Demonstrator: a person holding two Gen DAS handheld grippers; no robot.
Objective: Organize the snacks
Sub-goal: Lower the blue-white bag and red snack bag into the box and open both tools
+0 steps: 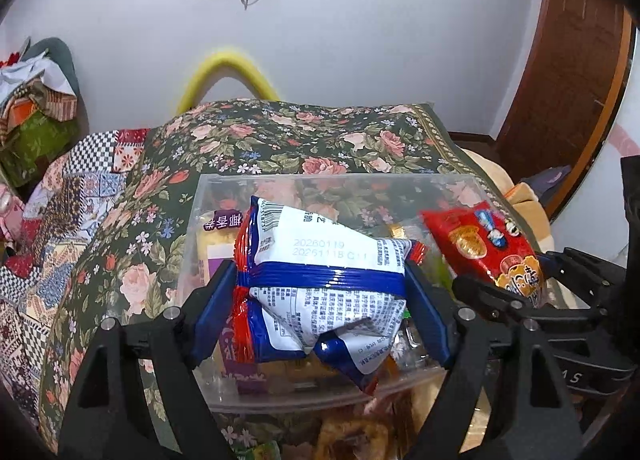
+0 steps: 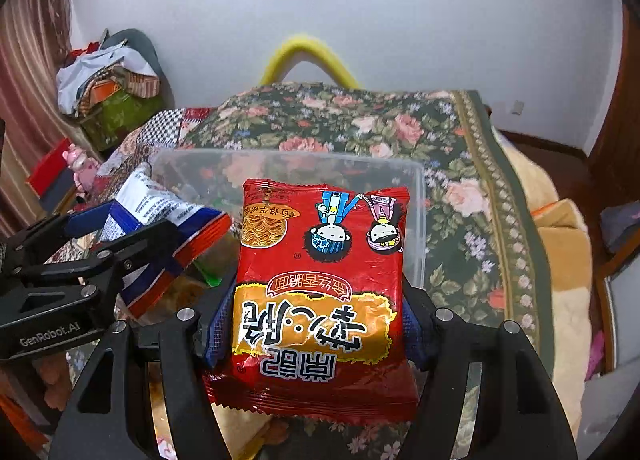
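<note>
The white-and-blue packet [image 1: 320,272] is clamped in the left gripper [image 1: 320,300], the red noodle packet [image 2: 320,300] in the right gripper [image 2: 316,324], both centre-frame above the clear bin [image 1: 280,180]; release is best delayed until each is well inside.

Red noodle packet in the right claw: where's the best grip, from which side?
As held now: the right claw straddles the red noodle packet across its short width at the lower half, pads on the two side edges, coming in from the bottom seam. The flat, puffy pouch narrows there; crimped ends would likely slip.
</note>
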